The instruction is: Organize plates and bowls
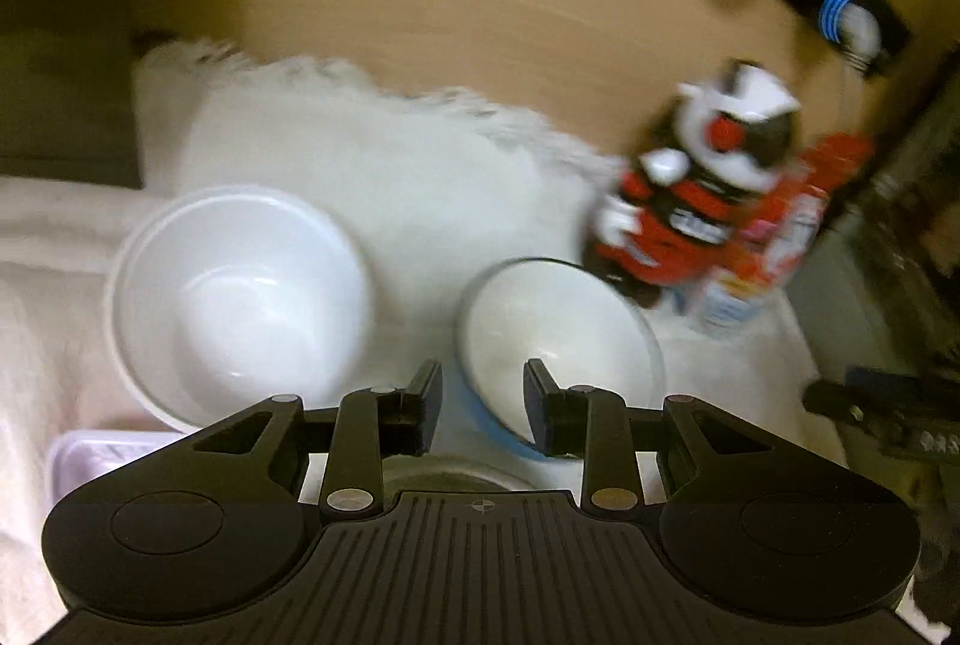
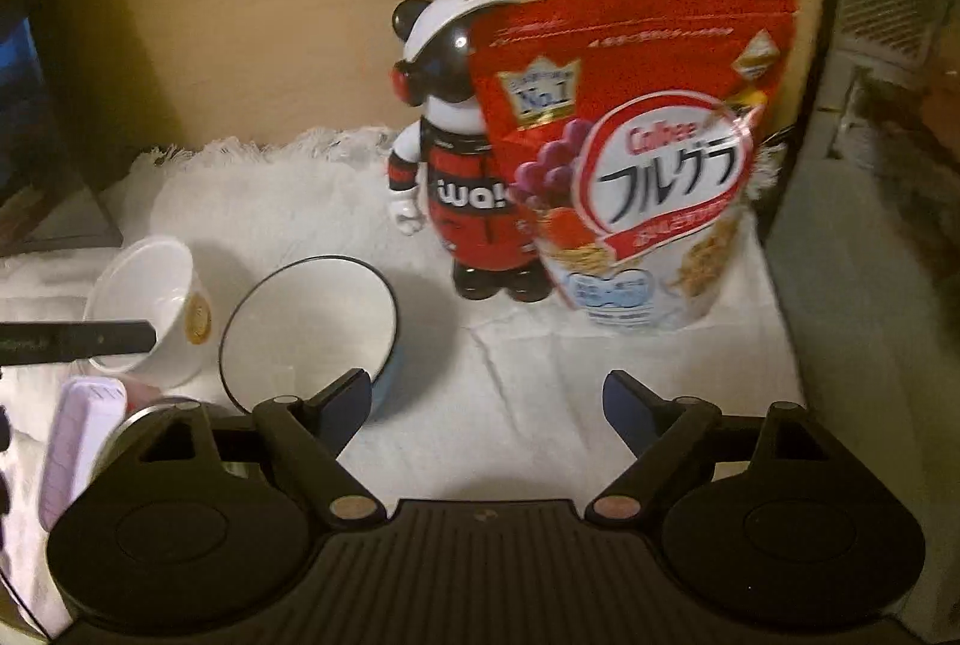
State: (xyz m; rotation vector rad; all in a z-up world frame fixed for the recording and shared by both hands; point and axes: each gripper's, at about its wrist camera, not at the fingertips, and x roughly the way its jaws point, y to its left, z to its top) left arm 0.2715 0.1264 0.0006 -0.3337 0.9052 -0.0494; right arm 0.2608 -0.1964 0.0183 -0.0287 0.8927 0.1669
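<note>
You are holding both grippers above a white fringed cloth (image 2: pixel 528 405) spread over the tan worktop (image 2: pixel 270 63). Your left gripper (image 1: pixel 483 405) is hovering with jaws partly apart and nothing between them, low in the left view over the near rim of the blue-sided bowl with a white inside and dark rim (image 1: pixel 558 321). A plain white deep bowl (image 1: pixel 240 291) is sitting just left of it, both upright, probably ready for nesting. Your right gripper (image 2: pixel 486 405) is hanging with jaws wide apart and empty over bare cloth. A red cereal pouch (image 2: pixel 636 153) is leaning against a black-and-red bear figure (image 2: pixel 450 165) at the back, clear of the bowls.
</note>
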